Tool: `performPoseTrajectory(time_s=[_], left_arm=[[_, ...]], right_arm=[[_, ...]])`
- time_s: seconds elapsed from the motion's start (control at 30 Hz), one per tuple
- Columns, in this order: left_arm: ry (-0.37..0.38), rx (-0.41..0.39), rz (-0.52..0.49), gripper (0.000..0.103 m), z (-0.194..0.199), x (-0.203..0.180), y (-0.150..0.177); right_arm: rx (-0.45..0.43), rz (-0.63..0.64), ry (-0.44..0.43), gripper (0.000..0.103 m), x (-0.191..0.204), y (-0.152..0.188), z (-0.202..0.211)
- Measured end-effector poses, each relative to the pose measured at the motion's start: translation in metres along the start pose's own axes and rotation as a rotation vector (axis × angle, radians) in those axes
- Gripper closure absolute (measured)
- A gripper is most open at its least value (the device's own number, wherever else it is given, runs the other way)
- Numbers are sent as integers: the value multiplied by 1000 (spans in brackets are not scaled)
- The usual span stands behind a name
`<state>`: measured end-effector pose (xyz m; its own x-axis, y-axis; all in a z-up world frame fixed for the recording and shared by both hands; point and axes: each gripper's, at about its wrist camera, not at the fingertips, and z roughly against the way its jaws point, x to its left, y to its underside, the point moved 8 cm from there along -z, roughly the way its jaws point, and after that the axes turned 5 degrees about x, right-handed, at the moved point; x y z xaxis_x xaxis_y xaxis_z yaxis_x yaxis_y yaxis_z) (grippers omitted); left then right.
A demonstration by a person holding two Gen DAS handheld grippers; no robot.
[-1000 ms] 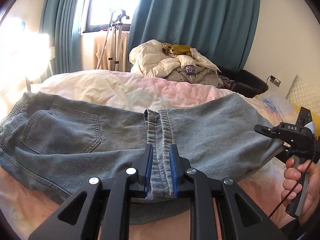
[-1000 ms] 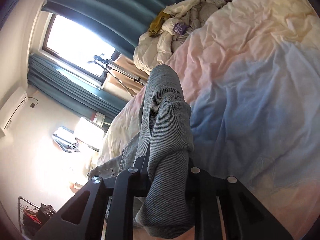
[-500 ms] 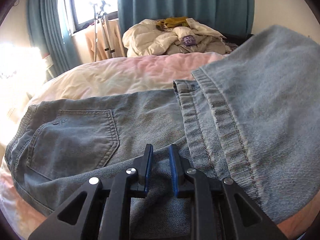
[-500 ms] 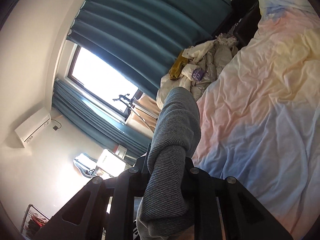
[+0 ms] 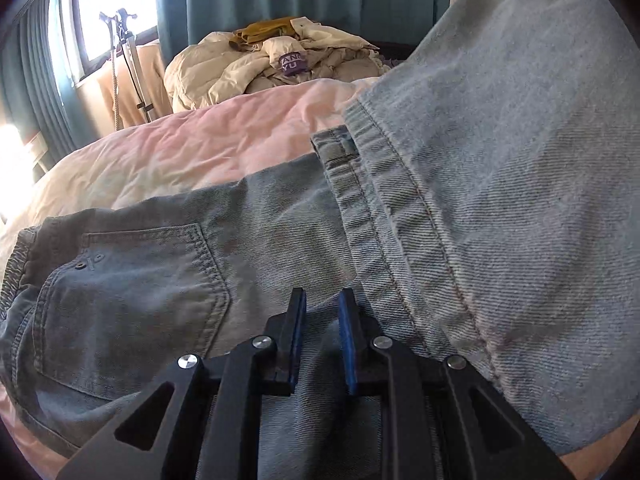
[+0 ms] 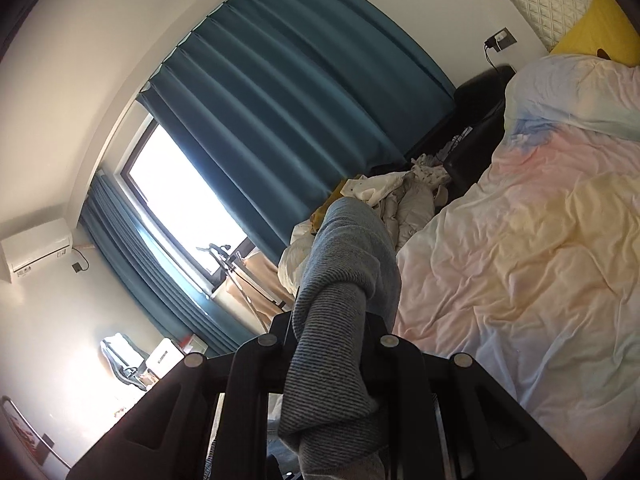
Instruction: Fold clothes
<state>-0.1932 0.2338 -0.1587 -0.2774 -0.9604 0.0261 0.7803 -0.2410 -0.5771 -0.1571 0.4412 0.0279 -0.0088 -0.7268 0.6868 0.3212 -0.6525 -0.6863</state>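
Carrying the jeans (image 5: 256, 240) leg over the seat on the bed (image 5: 192, 148): my right gripper (image 6: 332, 332) clamps the hem, raised since a second ago; my left gripper (image 5: 322, 320), narrow, let go. Fold half made. Clothes pile (image 5: 272, 64), curtains (image 6: 288, 112) behind.

The jeans (image 5: 256, 240) lie flat on the bed (image 5: 192, 152), back pocket (image 5: 132, 304) up at the left, with a hemmed leg (image 5: 500, 200) lifted and folded over from the right. The left gripper (image 5: 322, 320) sits low over the denim, its blue-padded fingers (image 5: 298, 332) slightly parted; nothing seems caught between them, though the tips may touch cloth. A heap of pale clothing (image 5: 276, 64) lies beyond the bed.
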Motion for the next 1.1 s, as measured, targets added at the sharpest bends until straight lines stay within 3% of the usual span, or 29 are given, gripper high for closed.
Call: performPoseTrajectory(time_s=[0.13,0.47,0.67,0.8,0.93,1.1], left_arm=[[-50,-4,5,86,30,35,2],[-149,-38,131,86,117,146,17],[-140,-73,220,86,156,207,30],[-129,-139,277,86,174,251,34],[-90,-145,345,86,175,291,44],[-124,-194,385,86,185,336,54]], right_arm=[[11,68,25,87,24,12,-10],[31,288,105,87,110,57,-30],[19,410,154,87,165,96,-43],[28,480,182,87,205,132,-60],[42,592,208,87,248,180,-81],[84,687,214,87,288,254,-113]])
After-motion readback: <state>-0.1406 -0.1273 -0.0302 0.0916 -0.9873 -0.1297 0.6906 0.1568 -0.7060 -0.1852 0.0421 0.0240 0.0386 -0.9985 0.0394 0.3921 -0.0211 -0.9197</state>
